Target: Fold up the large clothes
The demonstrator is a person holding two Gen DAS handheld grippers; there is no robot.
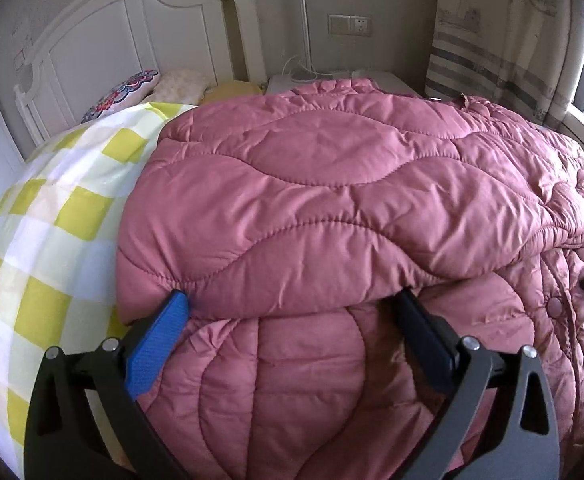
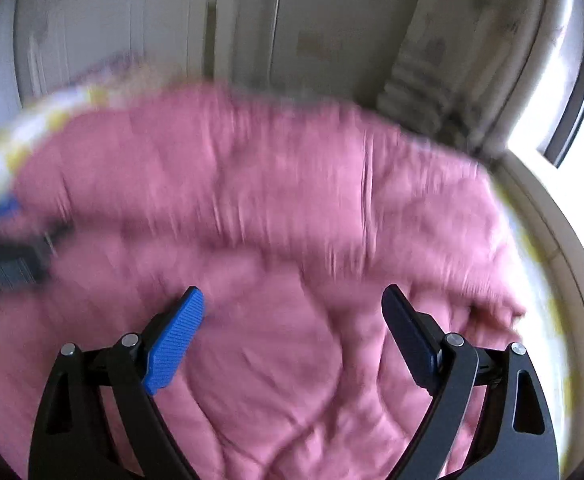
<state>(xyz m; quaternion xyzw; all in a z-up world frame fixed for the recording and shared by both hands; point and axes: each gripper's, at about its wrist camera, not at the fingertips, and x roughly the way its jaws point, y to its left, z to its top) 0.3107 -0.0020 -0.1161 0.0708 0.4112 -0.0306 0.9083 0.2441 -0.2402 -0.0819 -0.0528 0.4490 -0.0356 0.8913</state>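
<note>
On the bed lies your pink quilted coat, spread over the yellow-checked sheet, its upper layer folded over the lower one. Your left gripper stands wide apart, both fingertips tucked under the edge of that folded layer, clamping nothing. Your right gripper is also spread wide, over the coat, nothing between its fingers; that view is blurred. Behind the bed you have a white headboard, pillows and a striped curtain.
</note>
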